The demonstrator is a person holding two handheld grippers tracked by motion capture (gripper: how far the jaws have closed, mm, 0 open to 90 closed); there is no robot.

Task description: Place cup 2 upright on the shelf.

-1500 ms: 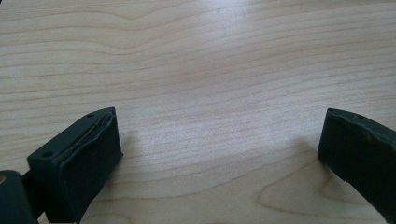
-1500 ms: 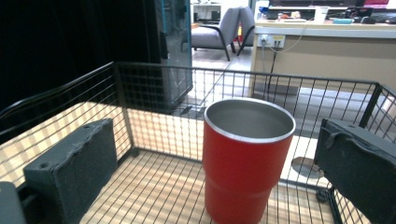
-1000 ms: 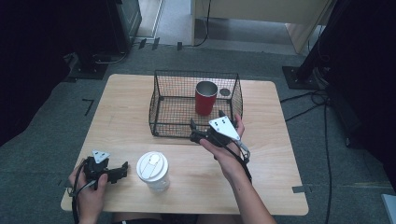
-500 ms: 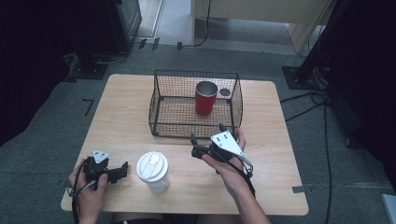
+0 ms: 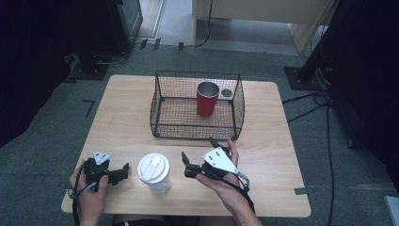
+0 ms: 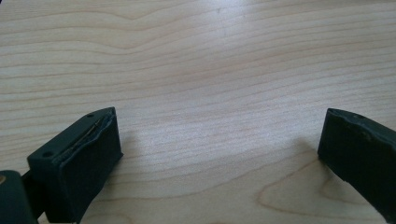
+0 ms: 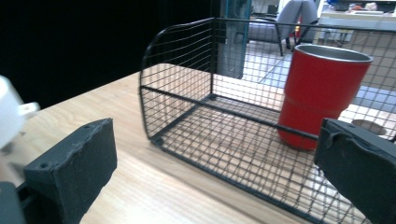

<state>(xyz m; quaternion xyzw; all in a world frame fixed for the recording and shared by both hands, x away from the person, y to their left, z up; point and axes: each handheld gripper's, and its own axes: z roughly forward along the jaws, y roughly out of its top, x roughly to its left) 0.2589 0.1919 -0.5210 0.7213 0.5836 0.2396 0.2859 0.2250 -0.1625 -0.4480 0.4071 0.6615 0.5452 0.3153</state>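
Right gripper [image 5: 197, 157] low, jaws agape

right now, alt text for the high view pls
A person holds two open grippers over a wooden table, either side of a white-lidded cup: left gripper, right gripper. Behind stands a wire basket holding a red cup.

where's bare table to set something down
Free: the table left of the wire basket, and its right side past the basket. Crowded: the front edge, where the lidded cup sits between the left hand-held gripper and right hand-held gripper.
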